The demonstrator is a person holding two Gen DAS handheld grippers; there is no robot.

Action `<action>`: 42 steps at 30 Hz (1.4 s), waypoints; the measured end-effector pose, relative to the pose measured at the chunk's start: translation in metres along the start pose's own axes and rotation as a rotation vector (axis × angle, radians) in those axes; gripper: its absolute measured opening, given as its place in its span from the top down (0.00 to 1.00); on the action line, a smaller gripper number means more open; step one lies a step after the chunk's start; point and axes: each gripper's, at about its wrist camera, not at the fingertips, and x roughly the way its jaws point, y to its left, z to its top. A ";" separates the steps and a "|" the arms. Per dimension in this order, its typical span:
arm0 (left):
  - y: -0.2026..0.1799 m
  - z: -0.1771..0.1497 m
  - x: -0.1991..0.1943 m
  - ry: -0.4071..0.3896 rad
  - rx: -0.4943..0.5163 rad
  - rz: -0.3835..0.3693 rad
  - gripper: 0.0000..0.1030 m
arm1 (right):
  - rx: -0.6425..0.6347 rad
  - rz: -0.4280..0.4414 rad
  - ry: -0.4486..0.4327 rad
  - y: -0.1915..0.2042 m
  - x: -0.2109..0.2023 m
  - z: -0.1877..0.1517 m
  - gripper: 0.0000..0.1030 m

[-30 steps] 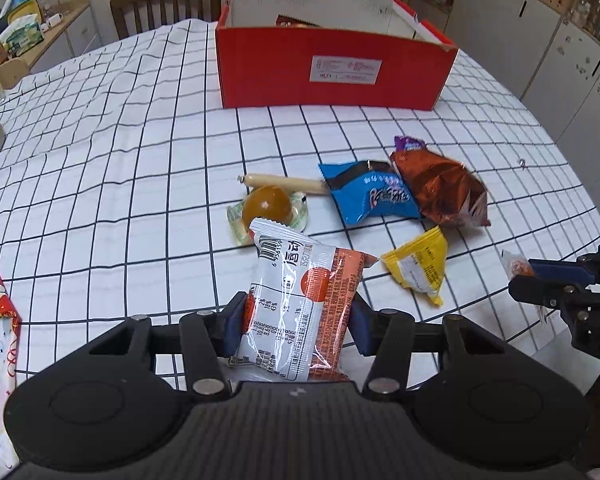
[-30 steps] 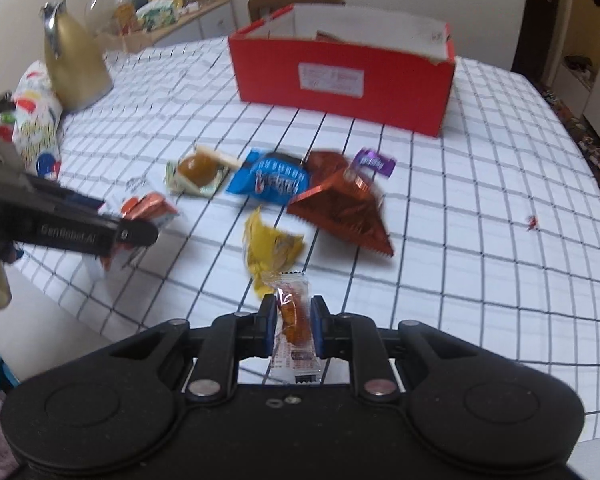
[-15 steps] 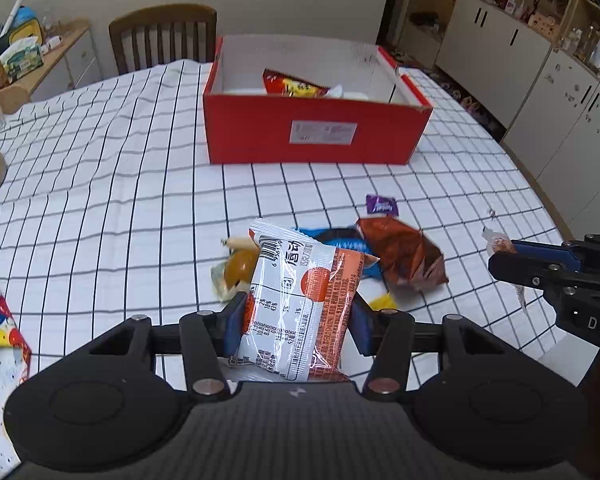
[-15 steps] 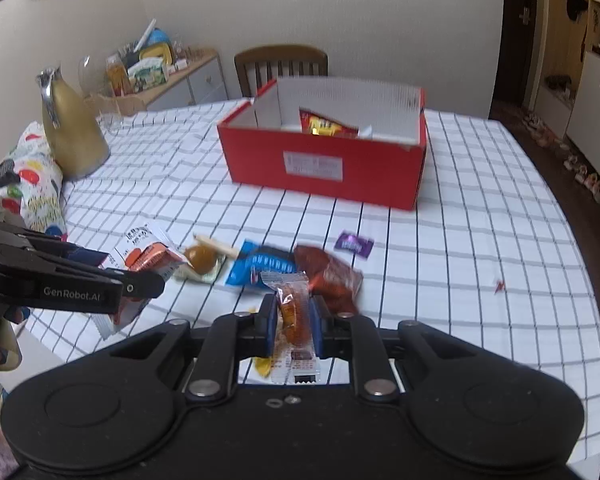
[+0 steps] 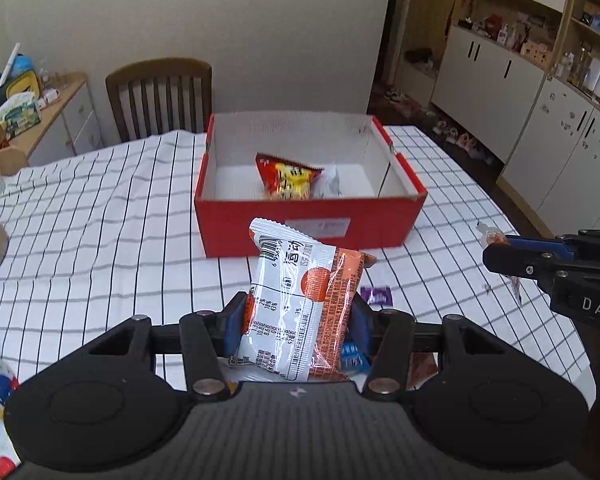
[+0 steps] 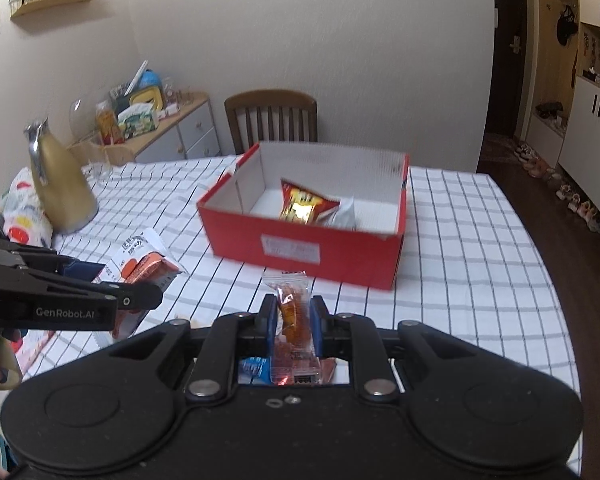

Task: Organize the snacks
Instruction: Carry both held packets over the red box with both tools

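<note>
The left claw (image 5: 298, 322) is clenched on a white-and-orange snack packet (image 5: 300, 308). The packet stands roughly upright between the blue pads (image 5: 236, 320), its barcode end uppermost, and is held above the surface (image 5: 100, 240), which carries a white cloth with a black grid. In the right wrist view the same packet (image 6: 140, 264) shows at the left, beside the left claw (image 6: 136, 300).

The right claw (image 6: 294, 320) is clenched on a small clear wrapper with an orange-brown snack inside (image 6: 294, 320). The wrapper stands upright between the pads, its crimped top edge above the fingertips. In the left wrist view the right claw (image 5: 500, 252) enters from the right edge with the wrapper's tip (image 5: 488, 236) protruding from it.

A red box (image 5: 308, 220) with a white interior stands open on the surface ahead of both claws. Inside it lie a red-and-yellow triangular snack bag (image 5: 288, 178) and, touching its right side, a white packet (image 5: 330, 182). A white label is on the box's near wall.

A small purple wrapper (image 5: 376, 295) lies on the surface just in front of the box. A blue packet (image 5: 352, 354) and a brown one (image 5: 420, 368) are partly hidden below the left claw.

A wooden chair (image 5: 160, 96) stands behind the surface. A gold jug (image 6: 60, 184) stands on the surface's left part in the right wrist view.
</note>
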 end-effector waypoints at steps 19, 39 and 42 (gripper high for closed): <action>0.005 0.085 0.042 -0.059 0.005 0.040 0.50 | -0.040 -0.040 -0.070 -0.027 0.041 0.080 0.85; 0.026 0.148 0.141 0.027 -0.023 0.122 0.50 | -0.036 -0.064 0.013 -0.054 0.126 0.114 0.85; 0.029 0.150 0.159 0.058 -0.023 0.138 0.50 | -0.035 -0.061 0.036 -0.057 0.140 0.115 0.85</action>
